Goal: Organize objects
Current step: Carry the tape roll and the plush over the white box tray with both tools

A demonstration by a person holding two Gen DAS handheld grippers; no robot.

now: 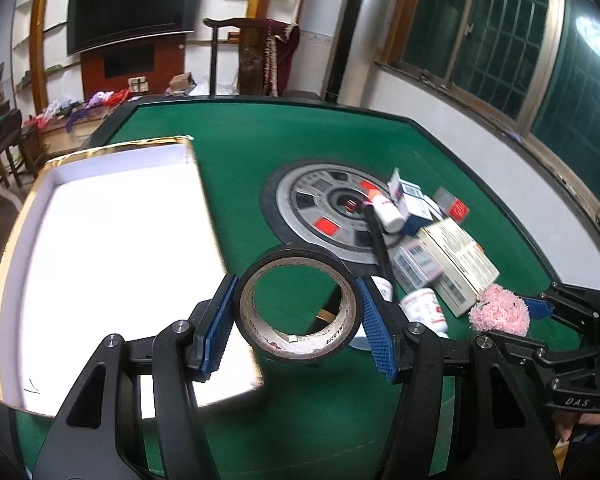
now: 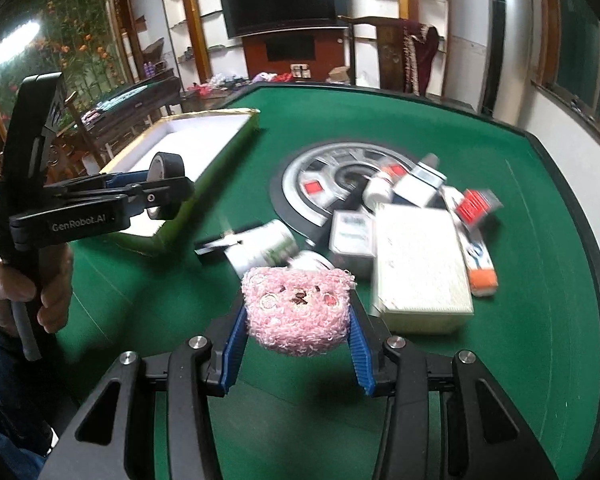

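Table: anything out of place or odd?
Yes. The small boxes and bottles lie jumbled, tipped and overlapping at the table's centre, while the white tray holds nothing visible. The tape roll in the left gripper and pink plush in the right gripper are held above the table.

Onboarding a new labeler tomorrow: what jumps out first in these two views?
The roll of black tape clamped in the left hand-held gripper, lifted beside the open white box at the table's left. Next, the fluffy pink bear-face toy squeezed in the right hand-held gripper. Behind it, cartons and bottles pile up on the green felt table.
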